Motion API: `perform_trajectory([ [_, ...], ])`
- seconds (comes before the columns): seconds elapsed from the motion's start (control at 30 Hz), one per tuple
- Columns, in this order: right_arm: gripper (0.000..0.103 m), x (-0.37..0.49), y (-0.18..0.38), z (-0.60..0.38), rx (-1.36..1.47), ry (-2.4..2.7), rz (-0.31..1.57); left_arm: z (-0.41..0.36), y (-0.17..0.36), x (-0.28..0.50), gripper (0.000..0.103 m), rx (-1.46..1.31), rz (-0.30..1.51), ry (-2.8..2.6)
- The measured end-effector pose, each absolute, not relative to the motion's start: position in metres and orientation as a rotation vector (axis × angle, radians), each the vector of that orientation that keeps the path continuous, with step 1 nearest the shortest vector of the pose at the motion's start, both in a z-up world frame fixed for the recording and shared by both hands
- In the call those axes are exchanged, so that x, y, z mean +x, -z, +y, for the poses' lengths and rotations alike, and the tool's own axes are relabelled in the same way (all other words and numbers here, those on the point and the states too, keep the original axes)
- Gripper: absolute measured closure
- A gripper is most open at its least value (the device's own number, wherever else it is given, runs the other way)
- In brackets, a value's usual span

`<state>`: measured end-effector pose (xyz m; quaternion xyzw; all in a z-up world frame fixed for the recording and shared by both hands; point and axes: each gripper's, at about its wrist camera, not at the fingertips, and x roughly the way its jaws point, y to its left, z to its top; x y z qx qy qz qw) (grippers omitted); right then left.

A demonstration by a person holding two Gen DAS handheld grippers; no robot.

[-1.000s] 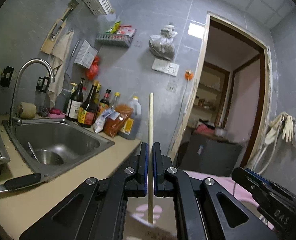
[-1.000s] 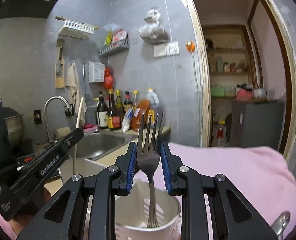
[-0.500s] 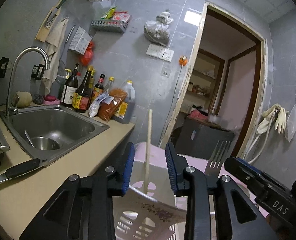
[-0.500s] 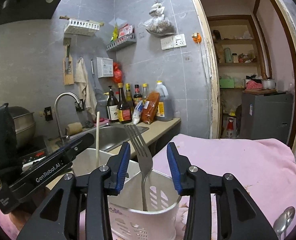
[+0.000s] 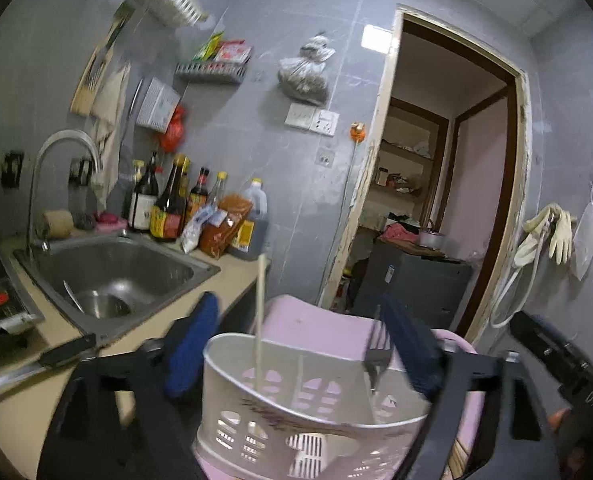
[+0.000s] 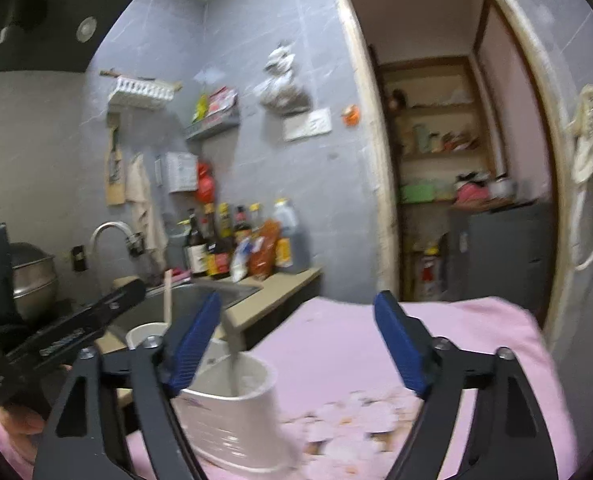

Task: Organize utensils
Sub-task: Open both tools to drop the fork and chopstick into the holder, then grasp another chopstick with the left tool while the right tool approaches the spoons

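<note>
A grey tiled wall (image 5: 296, 60) is filling the upper half of the left view, with an open doorway (image 5: 448, 184) cutting through it at right of centre. A tan counter (image 5: 24, 408) is running along the lower left, carrying a steel sink (image 5: 112, 276) with a curved tap (image 5: 62, 148) at its back edge. Bottles (image 5: 172, 204) and a red packet (image 5: 224, 226) are crowding the counter's far end, just beside the sink. A knife (image 5: 56, 354) is lying on the counter at the sink's near rim. Pink cloth (image 6: 436, 344) is spreading across the lower right of the right view.

The white slotted holder (image 5: 296, 412) is sitting at bottom centre of the left view, on the pink cloth and just beside the counter's edge. The left claw (image 5: 300, 344) is spreading wide open around the holder, gripping nothing, its blue pads flanking the rim. The right claw (image 6: 296, 344) is likewise gaping wide and empty in the right view, with the holder (image 6: 232, 420) low and left, partly behind its left finger.

A pale chopstick (image 5: 259, 320) is standing nearly upright in the holder's left side, reaching above the rim. A fork (image 5: 376, 354) is standing tines-up in the holder's right side, close against the left claw's right pad; in the right view it is blurred.
</note>
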<state>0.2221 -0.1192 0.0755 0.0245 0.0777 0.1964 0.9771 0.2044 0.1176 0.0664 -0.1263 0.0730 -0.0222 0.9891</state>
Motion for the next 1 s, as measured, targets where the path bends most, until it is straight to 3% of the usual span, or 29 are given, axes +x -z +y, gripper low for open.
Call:
perform_trajectory([
  [0.03, 0.011, 0.217, -0.079, -0.13, 0.043, -0.357, 0.145, 0.109, -0.069, 0.201, 0.001, -0.228, 0.139, 0.036],
  [0.07, 0.002, 0.213, -0.082, -0.137, 0.039, -0.328, 0.137, 0.1, -0.071, 0.198, 0.001, -0.198, 0.13, 0.029],
  [0.1, 0.0, 0.209, -0.084, -0.147, 0.033, -0.29, 0.126, 0.088, -0.072, 0.194, 0.001, -0.165, 0.114, 0.03],
  [0.4, 0.0, 0.18, -0.079, -0.223, -0.057, -0.054, 0.108, 0.012, -0.064, 0.171, 0.001, -0.017, 0.091, 0.156],
  [0.8, 0.0, 0.191, -0.04, -0.283, -0.114, 0.015, 0.308, -0.065, -0.026, 0.197, 0.001, 0.119, 0.37, 0.279],
  [0.9, 0.005, 0.204, -0.028, -0.286, -0.116, 0.003, 0.395, -0.081, -0.012, 0.211, 0.001, 0.174, 0.455, 0.29],
  [1.0, 0.02, 0.218, -0.015, -0.289, -0.124, -0.025, 0.492, -0.088, 0.001, 0.222, 0.001, 0.198, 0.535, 0.312],
])
